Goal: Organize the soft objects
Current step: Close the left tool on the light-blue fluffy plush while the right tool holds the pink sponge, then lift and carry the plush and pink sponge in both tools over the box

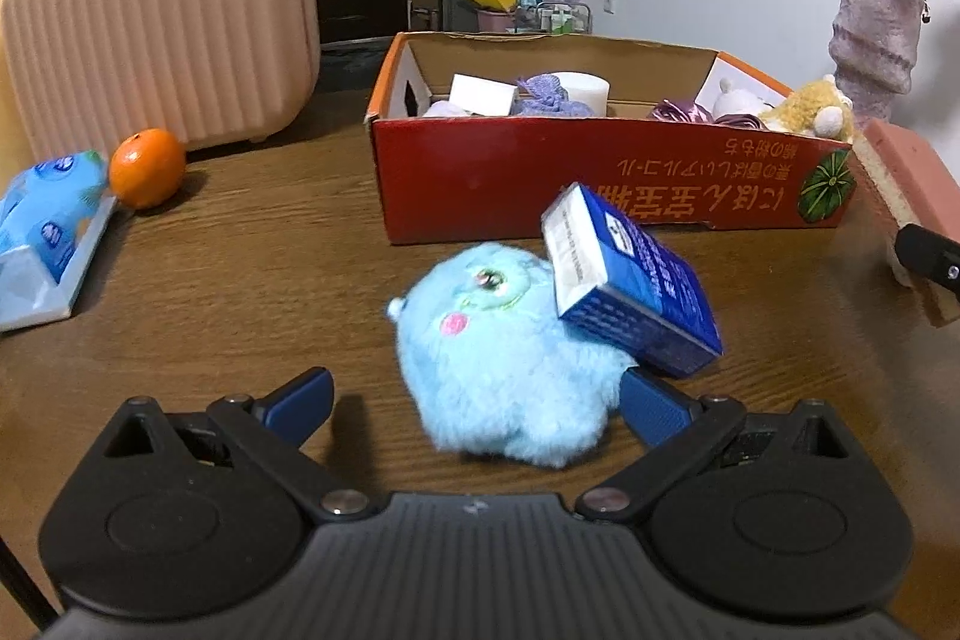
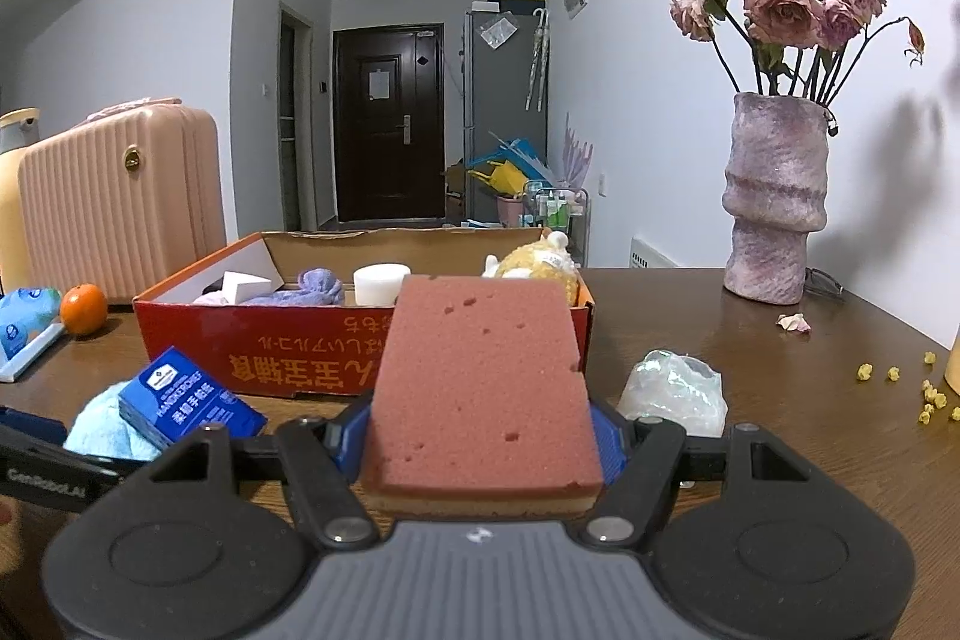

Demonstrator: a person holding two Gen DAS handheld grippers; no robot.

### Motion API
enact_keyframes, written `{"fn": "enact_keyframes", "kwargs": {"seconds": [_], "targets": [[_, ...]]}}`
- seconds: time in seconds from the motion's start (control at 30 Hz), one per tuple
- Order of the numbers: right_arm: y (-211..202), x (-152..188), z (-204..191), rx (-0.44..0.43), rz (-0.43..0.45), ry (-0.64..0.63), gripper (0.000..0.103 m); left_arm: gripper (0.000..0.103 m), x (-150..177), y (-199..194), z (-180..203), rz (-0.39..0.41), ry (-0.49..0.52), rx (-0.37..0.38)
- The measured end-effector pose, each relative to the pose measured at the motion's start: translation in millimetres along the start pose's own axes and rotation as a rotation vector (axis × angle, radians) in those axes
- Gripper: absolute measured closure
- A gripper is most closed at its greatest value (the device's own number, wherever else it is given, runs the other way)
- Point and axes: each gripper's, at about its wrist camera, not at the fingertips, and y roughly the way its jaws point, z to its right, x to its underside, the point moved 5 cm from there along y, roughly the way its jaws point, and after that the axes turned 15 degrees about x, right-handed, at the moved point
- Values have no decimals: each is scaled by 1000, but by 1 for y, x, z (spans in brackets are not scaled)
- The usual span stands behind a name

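A fluffy light-blue plush toy lies on the wooden table, between the fingers of my left gripper. That gripper is open: its right pad touches the fur, its left pad stands well clear. A blue tissue packet leans on the plush. My right gripper is shut on a pink sponge with a yellow underside, held above the table just in front of the red cardboard box. The box holds a purple cloth, a white foam cylinder and a yellow plush.
A pink ribbed suitcase stands at the back left, with an orange and a blue wipes pack before it. A purple vase of dried roses is at the right. A crumpled clear bag and yellow crumbs lie nearby.
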Motion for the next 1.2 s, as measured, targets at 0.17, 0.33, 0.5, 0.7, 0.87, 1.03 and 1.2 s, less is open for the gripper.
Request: {"fn": "enact_keyframes", "kwargs": {"seconds": [0.17, 0.33, 0.5, 0.7, 0.87, 1.03, 1.2], "targets": [[2, 0, 1, 5, -10, 5, 35, 0, -6, 12, -3, -12, -10, 30], [3, 1, 0, 7, -13, -1, 35, 0, -11, 17, -9, -7, -27, 55], [3, 1, -1, 5, -14, -4, 35, 26, -12, 14, -7, 12, -12, 63], [2, 1, -1, 3, -13, -3, 35, 35, -13, 8, -6, 37, -8, 64], [2, 1, 0, 4, -12, -4, 35, 44, -14, -2, -8, 78, -10, 40], [1, 0, 0, 7, -8, -6, 35, 52, -12, -15, -13, 117, -29, 14], [0, 0, 0, 12, 4, -8, 35, 60, -9, -33, -12, 168, -31, -15]]}}
